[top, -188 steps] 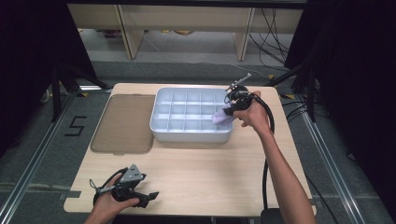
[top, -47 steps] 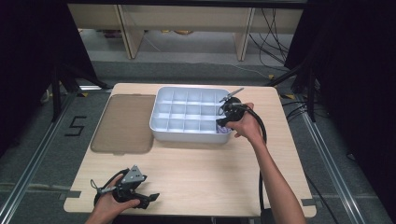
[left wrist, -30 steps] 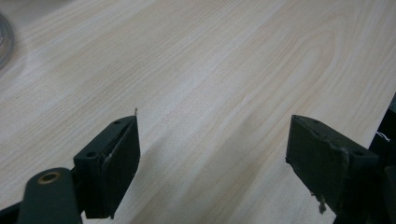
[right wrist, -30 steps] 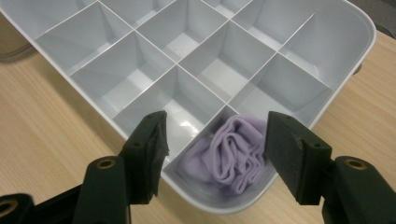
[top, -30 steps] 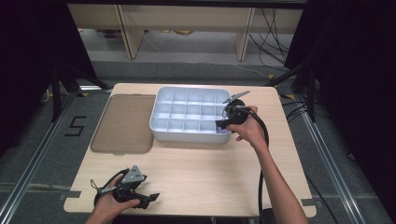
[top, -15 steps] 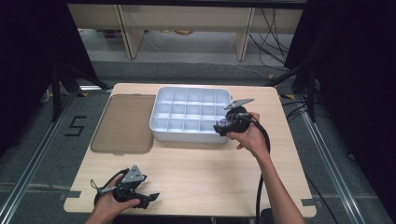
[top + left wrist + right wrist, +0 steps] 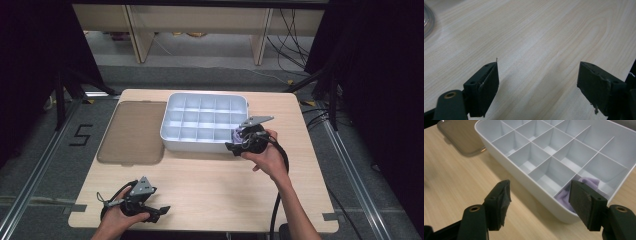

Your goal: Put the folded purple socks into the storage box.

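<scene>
A white tray [image 7: 172,137] split into several compartments stands at the table's middle. A lilac cloth [image 7: 587,183] lies crumpled in its front right corner compartment; the other compartments that show are bare. My right gripper [image 7: 231,146] hovers just off that corner, open, with nothing between its jaws [image 7: 540,201]. My left gripper [image 7: 159,211] rests near the table's front left edge. In its own view it stands open over bare wood [image 7: 539,85].
A brown see-through lid [image 7: 132,132] lies flat to the left of the tray, and its corner [image 7: 461,137] shows past the tray. A curved clear edge [image 7: 427,21] sits at the far left of the left gripper view. Pale wood spreads between the grippers.
The right gripper held the lilac cloth over the tray's right side; now the cloth lies in the corner compartment and the open gripper has drawn back toward the person. The left gripper stayed put.
</scene>
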Motion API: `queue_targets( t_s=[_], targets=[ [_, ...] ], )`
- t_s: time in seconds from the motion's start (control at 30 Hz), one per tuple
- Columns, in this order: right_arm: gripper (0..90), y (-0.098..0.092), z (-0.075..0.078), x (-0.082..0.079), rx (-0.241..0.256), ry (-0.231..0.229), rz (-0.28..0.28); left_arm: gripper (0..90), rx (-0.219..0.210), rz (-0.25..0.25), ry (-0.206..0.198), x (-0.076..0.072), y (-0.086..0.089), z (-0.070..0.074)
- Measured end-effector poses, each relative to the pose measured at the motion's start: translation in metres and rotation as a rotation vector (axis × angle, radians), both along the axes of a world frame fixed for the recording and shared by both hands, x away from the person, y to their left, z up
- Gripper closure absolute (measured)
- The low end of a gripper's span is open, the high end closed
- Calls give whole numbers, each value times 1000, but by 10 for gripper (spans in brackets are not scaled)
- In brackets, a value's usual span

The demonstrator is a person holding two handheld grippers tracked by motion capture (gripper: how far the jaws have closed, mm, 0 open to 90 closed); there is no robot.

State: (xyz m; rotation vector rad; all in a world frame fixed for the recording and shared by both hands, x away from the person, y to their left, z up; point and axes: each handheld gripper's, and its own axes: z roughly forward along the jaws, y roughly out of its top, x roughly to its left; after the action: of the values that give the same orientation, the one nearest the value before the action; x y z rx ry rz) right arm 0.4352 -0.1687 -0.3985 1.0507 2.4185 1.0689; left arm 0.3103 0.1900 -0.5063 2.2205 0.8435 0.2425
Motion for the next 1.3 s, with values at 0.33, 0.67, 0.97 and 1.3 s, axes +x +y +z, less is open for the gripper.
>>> queue_targets(
  t_s=[0.33, 0.67, 0.97, 1.3],
  targets=[
    [333, 4, -5, -14, 16, -15, 33, 173, -6, -3, 1, -4, -4, 1],
    [314, 8, -12, -24, 51, -4, 39, 173, -18, 10, -5, -3, -3, 1],
    [283, 18, -17, -31, 58, -5, 80, 172, -8, 0, -16, -3, -1, 3],
    [281, 26, -28, -42, 50, -1, 111, 172, -22, 4, -7, -4, -2, 3]
  ],
)
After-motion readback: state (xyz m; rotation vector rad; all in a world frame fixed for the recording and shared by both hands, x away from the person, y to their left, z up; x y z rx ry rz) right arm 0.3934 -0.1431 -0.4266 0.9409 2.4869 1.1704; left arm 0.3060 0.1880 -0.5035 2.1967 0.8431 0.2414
